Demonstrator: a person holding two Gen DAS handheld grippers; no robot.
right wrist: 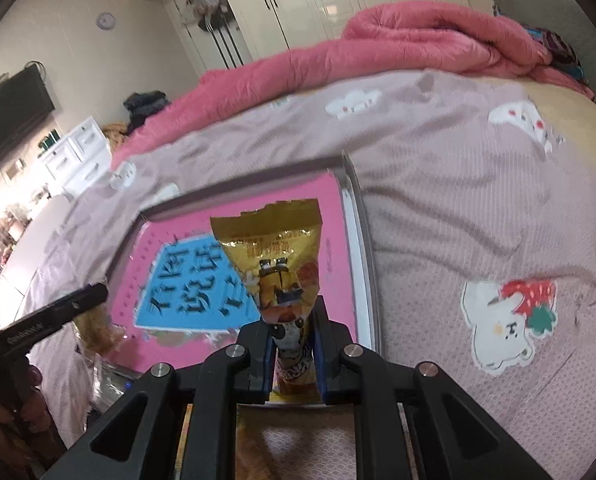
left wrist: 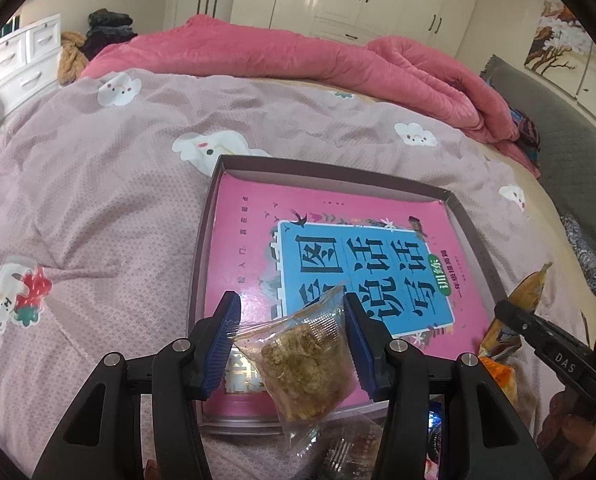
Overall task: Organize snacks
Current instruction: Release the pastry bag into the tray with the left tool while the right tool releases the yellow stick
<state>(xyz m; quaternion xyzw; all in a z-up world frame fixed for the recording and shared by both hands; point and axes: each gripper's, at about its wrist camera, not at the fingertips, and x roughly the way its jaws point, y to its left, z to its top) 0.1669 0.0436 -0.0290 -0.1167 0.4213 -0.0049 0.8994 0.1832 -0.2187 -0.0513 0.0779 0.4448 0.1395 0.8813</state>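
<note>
Both claws are hovering over the shallow box point(left wrist: 474, 240) sitting on the bed point(left wrist: 98, 184). Left claw point(left wrist: 292, 336) is pinching a clear-wrapped crumbly snack point(left wrist: 306, 360), right claw point(right wrist: 294, 344) is squeezing a gold snack packet point(right wrist: 276, 248).

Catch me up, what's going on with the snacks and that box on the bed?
A person is working two handheld tongs over a shallow box on the bed, with a pink book lying inside. The left tongs grip a clear-wrapped crumbly snack above the box's near edge. The right tongs are clamped on a gold snack packet, held upright over the box. Neither snack has been set down yet.
</note>
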